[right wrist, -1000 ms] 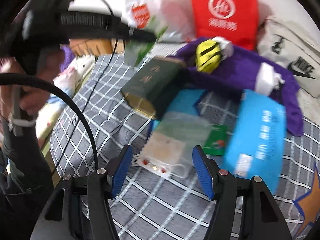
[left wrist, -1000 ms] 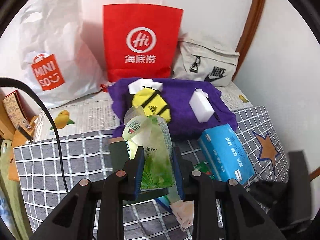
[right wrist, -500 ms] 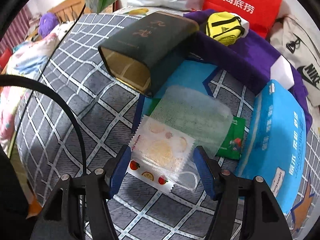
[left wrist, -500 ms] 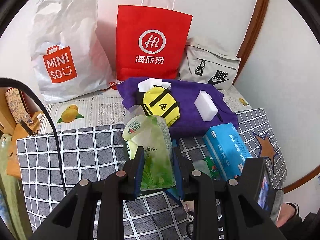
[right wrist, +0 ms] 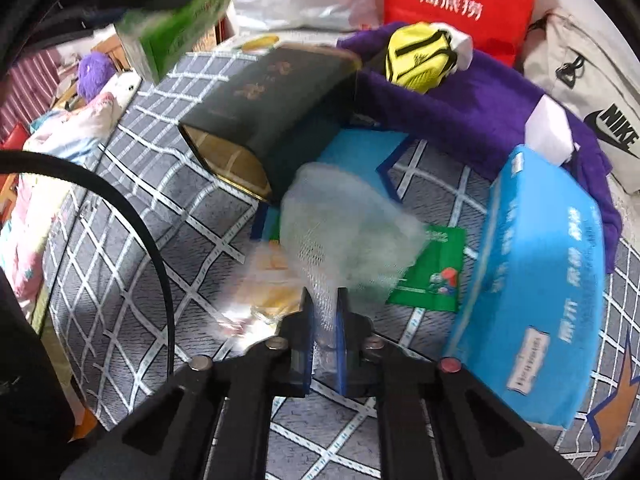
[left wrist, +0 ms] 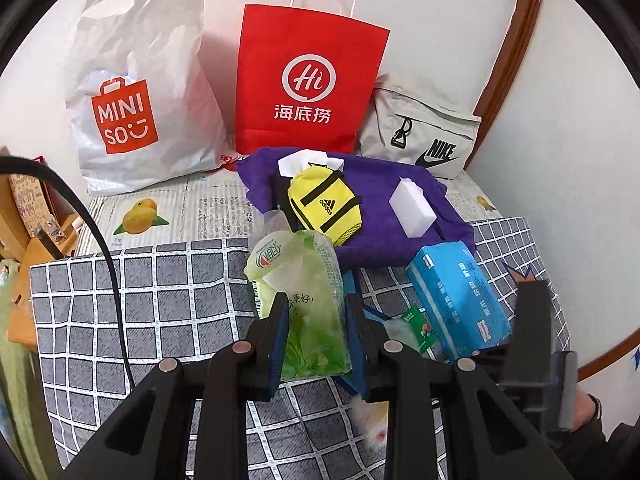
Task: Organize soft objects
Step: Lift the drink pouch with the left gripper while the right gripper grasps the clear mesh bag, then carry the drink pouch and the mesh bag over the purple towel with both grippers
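Note:
My left gripper [left wrist: 316, 312] is shut on a green tissue pack [left wrist: 296, 264], held above the grey checked blanket [left wrist: 160, 300]. The same pack [right wrist: 180, 20] shows at the top left of the right wrist view. My right gripper [right wrist: 323, 312] is shut on the near edge of a clear pack of white mesh cloth [right wrist: 344, 220], which is bunched and blurred. A blue tissue pack [right wrist: 540, 264] lies to its right and a dark green box [right wrist: 272, 108] behind it. A yellow pouch [left wrist: 324, 204] and a white sponge [left wrist: 412, 208] rest on a purple cloth [left wrist: 380, 240].
A white Miniso bag [left wrist: 132, 80], a red paper bag [left wrist: 308, 80] and a grey Nike bag [left wrist: 424, 128] stand against the back wall. A green sachet [right wrist: 432, 276] lies on a blue sheet under the clear pack. A black cable [right wrist: 152, 240] curves on the left.
The right jaws came down over the clear pack and closed on its edge; the pack crumpled. The left gripper drifted a little, still holding the green pack.

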Tool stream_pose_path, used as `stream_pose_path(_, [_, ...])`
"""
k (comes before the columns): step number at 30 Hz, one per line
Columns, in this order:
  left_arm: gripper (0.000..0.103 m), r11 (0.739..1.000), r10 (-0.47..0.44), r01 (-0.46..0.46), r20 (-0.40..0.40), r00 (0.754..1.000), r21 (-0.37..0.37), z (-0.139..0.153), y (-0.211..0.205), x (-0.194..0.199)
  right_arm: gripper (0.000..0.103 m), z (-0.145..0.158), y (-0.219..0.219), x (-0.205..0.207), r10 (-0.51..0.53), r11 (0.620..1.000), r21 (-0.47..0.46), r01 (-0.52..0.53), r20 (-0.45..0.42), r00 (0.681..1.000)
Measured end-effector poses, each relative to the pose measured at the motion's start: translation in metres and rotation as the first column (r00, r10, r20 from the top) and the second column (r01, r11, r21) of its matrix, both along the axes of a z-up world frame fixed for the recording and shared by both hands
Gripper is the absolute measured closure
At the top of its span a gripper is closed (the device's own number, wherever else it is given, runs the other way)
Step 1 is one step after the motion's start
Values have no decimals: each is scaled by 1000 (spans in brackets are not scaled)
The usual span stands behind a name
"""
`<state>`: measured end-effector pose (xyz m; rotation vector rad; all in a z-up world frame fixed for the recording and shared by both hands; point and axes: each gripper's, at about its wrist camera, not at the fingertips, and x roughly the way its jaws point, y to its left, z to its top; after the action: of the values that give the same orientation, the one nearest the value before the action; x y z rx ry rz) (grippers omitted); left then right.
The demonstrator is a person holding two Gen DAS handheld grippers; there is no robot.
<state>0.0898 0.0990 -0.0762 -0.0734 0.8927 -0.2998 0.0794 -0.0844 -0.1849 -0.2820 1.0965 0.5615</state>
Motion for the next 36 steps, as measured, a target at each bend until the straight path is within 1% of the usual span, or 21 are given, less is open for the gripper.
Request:
stream_pose_path(3, [77,1000,-2,2,-3,1000,3,-2,-1,1,98,12,-8,-2,-3,998,60,3,2,1000])
stream_pose_path(8, [77,1000,-4,4,-12,1000,0,-6,-5,4,98,27,-17,-5,-25,997,76,22,37,999])
stream_pose_path(11, [77,1000,-5,5,-14,1000,-2,-8,-8,5,98,35,-25,-1,-38,993,114,34,29,999])
stream_pose_path(21, [77,1000,-19,19,-17,1000,1,-10,-24,15,98,64,-48,5,-64,985,169,45,109,992])
stream_pose_path(26, [77,999,-31,31,0,1000,14,-2,-35,22,98,77,-59,16,-83,982,183,56,144,986])
stream_pose_path(31, [77,998,-53,52,17,998,42,10,-49,35,98,91,-70,36,-101,979,195,65,181,978])
stream_pose_path(36, [77,997,-63,62,45,997,37,24,-60,50,98,100,-80,56,-119,977,200,78,203,972])
